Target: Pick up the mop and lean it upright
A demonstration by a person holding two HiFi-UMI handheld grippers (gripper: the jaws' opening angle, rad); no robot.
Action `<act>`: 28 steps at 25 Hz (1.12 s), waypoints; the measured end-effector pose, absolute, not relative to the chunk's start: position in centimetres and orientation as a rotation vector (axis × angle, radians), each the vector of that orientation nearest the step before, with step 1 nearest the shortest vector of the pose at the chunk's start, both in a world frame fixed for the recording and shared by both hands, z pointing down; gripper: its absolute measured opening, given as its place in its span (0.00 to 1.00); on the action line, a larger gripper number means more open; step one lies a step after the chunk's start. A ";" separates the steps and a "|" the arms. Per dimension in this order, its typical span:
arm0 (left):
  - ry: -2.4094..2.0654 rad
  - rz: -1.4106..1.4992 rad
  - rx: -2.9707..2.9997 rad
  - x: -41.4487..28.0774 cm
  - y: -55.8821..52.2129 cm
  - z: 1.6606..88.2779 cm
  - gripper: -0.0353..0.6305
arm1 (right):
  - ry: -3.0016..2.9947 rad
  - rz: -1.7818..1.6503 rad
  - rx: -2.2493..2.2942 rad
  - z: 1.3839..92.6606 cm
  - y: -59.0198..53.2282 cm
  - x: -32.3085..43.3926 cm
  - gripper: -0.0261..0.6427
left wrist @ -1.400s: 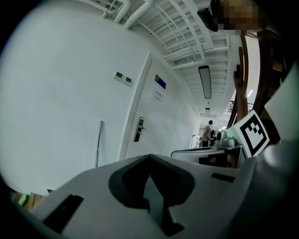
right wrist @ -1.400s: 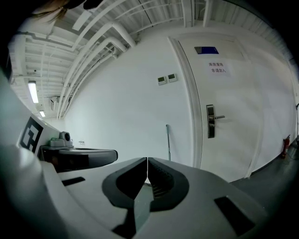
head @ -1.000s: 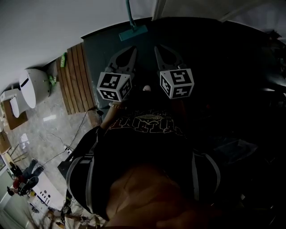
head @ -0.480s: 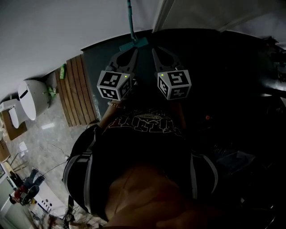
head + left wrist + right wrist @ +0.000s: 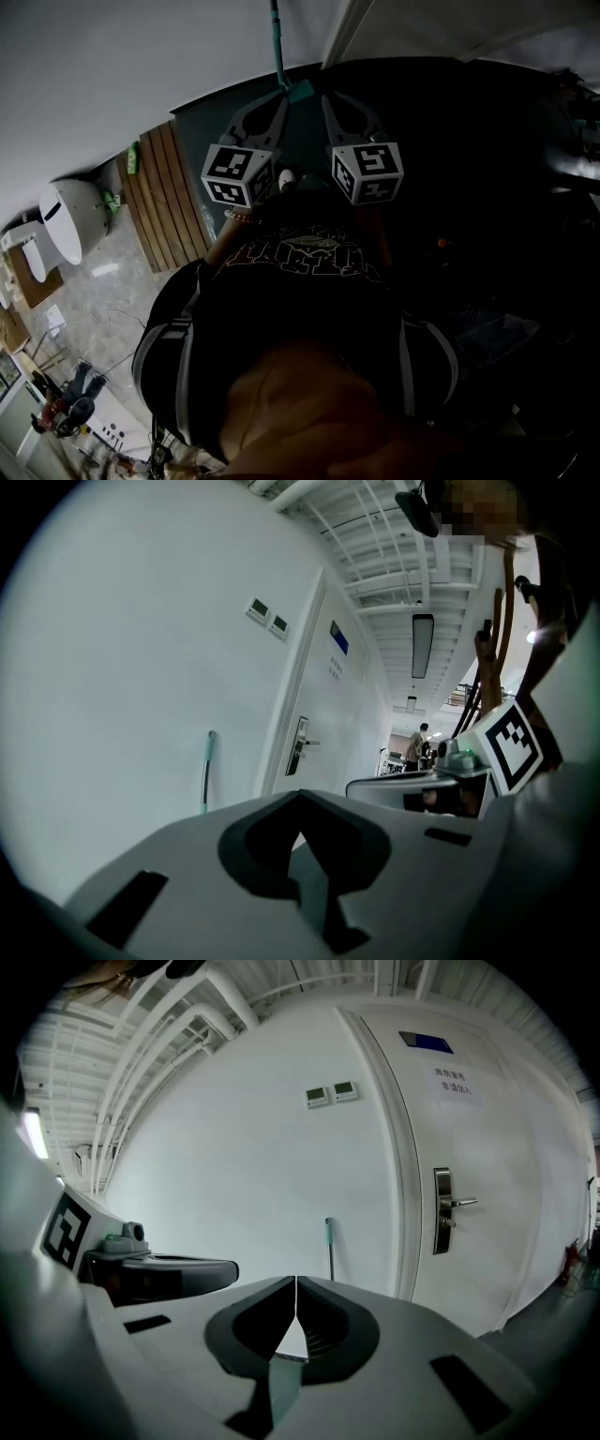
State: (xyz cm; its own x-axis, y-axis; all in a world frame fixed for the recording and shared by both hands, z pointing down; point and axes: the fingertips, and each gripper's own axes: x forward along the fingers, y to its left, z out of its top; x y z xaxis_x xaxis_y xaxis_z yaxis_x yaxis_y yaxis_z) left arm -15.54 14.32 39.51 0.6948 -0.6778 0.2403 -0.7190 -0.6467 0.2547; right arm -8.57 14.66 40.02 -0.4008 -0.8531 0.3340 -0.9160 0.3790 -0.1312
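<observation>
The mop [image 5: 277, 42] stands upright, leaning against the white wall [image 5: 141, 66], well ahead of both pairs of jaws and touched by neither. In the head view its teal head [image 5: 299, 91] sits at the foot of the wall, just beyond the tips and between them. The left gripper [image 5: 280, 97] has its jaws pressed together with nothing between them, and from its own view the mop's handle [image 5: 206, 771] rises to the left of the tips. The right gripper [image 5: 328, 97], just beside the left, also has its jaws pressed together and empty; its view shows the handle just right of the tips, with a closed door [image 5: 469, 1147] farther right.
</observation>
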 end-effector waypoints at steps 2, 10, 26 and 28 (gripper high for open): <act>-1.103 0.170 2.572 -15.7 13.6 39.4 0.11 | -2.416 0.442 1.592 39.9 14.1 -8.4 0.07; -1.104 0.158 2.559 -14.7 9.1 39.2 0.11 | -2.421 0.434 1.586 39.4 9.5 -7.6 0.07; -1.184 0.166 2.514 -8.9 -2.8 38.2 0.11 | -2.494 0.452 1.470 38.4 -3.2 -2.9 0.07; -1.201 0.161 2.505 -8.5 -4.2 37.7 0.11 | -2.495 0.443 1.463 37.9 -4.9 -2.5 0.07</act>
State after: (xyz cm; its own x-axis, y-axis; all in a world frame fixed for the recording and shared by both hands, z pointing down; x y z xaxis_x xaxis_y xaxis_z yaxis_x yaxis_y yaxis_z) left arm -8.53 -4.23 37.73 0.6329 -0.7318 0.2529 -0.7726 -0.5755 0.2681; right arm -2.46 -4.88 37.94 -0.4827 -0.8105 0.3319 -0.8752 0.4604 -0.1485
